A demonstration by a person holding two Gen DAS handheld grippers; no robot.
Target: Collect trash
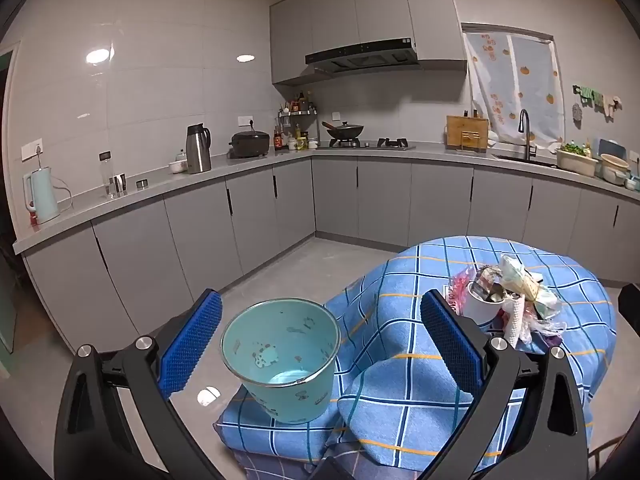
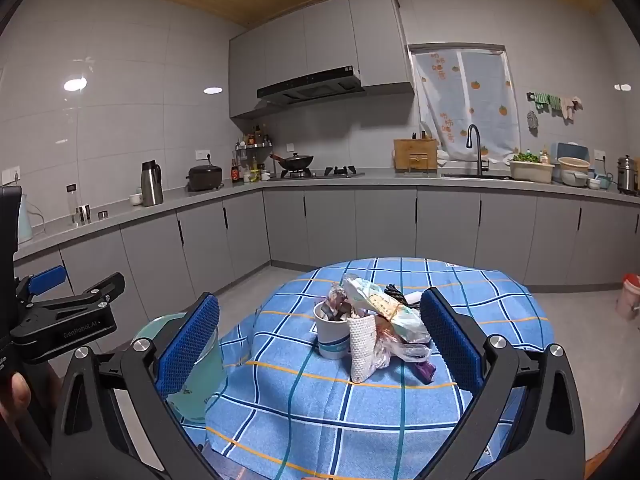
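A teal trash bin stands on a cloth-covered seat beside the table, between the fingers of my open, empty left gripper. It shows partly behind a finger in the right wrist view. A heap of trash lies on the table's blue checked cloth: a white paper cup stuffed with wrappers, a white mesh sleeve, a pale packet, clear plastic and a purple wrapper. My right gripper is open and empty, short of the heap. The heap also shows in the left wrist view.
The left gripper's body and a hand show at the left of the right wrist view. Grey kitchen cabinets with a counter, stove and sink run along the far walls. A red-topped bucket stands on the floor at right.
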